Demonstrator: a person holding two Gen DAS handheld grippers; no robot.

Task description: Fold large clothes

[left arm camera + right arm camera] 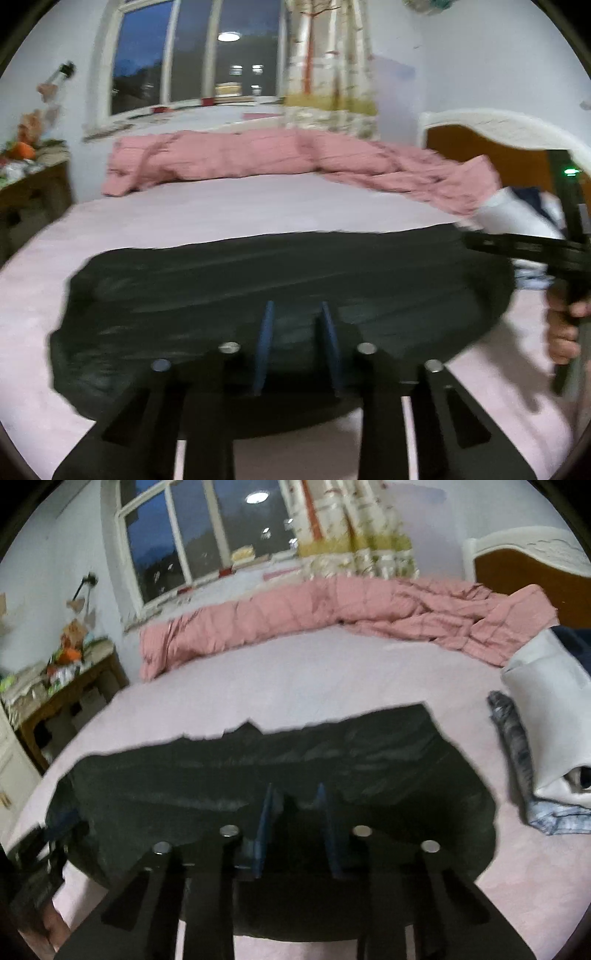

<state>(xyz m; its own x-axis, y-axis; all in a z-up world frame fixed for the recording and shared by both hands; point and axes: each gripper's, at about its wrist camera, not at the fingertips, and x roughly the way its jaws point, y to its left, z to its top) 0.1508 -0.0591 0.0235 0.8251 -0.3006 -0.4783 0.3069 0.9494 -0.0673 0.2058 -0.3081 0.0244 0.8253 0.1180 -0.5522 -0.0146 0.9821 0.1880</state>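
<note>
Left wrist view: the left gripper (297, 339) shows two blue fingers (264, 347) standing narrowly apart, with the dark green, smooth-fabric garment (280, 280) lying directly under and between them. Motion blur leaves it unclear whether the fingers pinch the cloth or merely stand over it. The garment spreads as a broad, flattened band ahead of and to both sides of the fingers on the pale pink bed sheet (207, 210). To the right of the fingers, a person's hand (563, 332) holds the black handle of the right gripper, whose arm reaches over the garment's right end.

Right wrist view: the right gripper (295, 823) likewise shows its blue fingers (266, 827) close together, with a raised fold of the dark garment (332, 760) between them; whether they clamp it cannot be told. Right of the fingers, apart from the garment, lies a stack of folded clothes: blue-grey denim (513, 738) below, a white piece (543, 709) on top.

Beyond the fingers in both views, a rumpled pink checked quilt (258, 155) runs along the bed's far edge. Farther off stand a dark window (192, 55) with a patterned curtain (328, 62), a cluttered wooden surface (62, 686) at left, and a white-framed headboard (528, 557) at right.
</note>
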